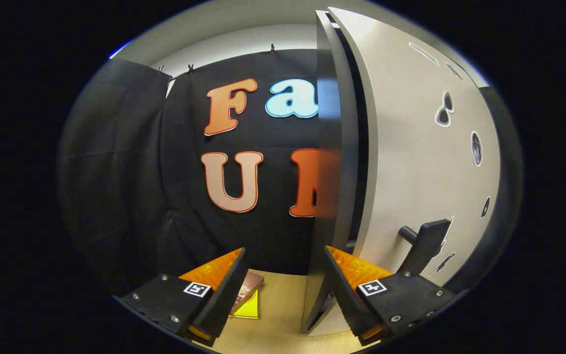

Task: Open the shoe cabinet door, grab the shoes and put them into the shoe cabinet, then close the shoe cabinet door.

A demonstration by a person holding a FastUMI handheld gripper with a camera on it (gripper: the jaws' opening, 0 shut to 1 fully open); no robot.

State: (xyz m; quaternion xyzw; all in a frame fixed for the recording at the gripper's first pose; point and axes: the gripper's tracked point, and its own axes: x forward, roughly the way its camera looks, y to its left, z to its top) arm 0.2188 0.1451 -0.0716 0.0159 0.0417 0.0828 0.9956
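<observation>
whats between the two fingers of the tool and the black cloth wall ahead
In the gripper view, the open tool has bare wooden floor ahead, with a yellow sheet and a brownish booklet by the left finger. The cabinet door's dark edge stands beside the right finger.

A staged booth: black cloth wall [130, 172], wooden floor [283, 305], white shoe cabinet [425, 162].

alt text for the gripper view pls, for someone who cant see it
The gripper, jaws open and holding nothing, sits beside the shoe cabinet door, which stands slightly ajar with its dark handle just past the right jaw. Beyond the left jaw, a brown and a yellow flat item lie on the wooden floor.
</observation>
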